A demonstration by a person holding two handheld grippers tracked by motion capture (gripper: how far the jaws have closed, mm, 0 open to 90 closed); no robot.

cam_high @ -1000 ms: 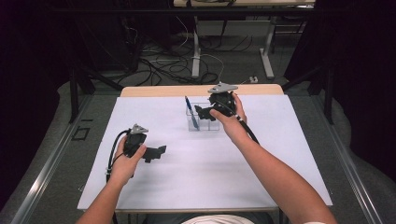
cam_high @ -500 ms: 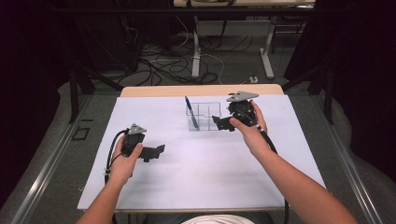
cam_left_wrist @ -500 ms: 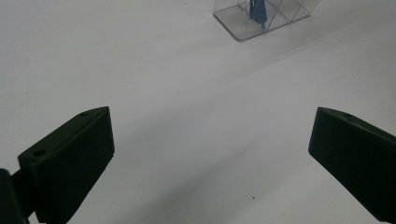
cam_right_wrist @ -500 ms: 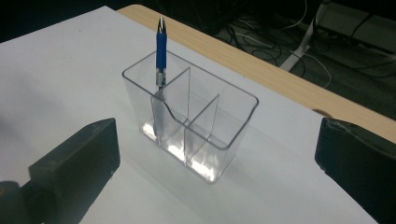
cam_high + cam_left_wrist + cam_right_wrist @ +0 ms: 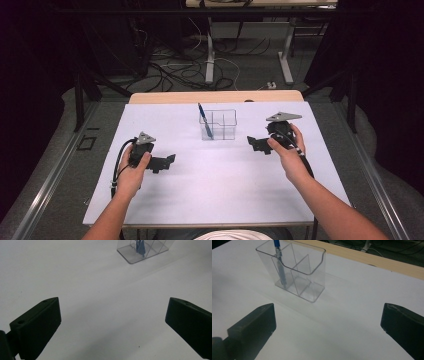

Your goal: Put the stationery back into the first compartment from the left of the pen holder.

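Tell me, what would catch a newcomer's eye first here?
Probably the clear divided holder standing toward the far middle of the white table, with a blue pen leaning in its left compartment. Next, the two black hand-held tools: the left gripper and the right gripper, both with jaws open and holding nothing.

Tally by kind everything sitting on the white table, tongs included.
Blue pen standing in the holder: 1
Clear plastic divided holder: 1
Black hand-held tongs, left tongs and right tongs, both open and empty: 2
Total: 4
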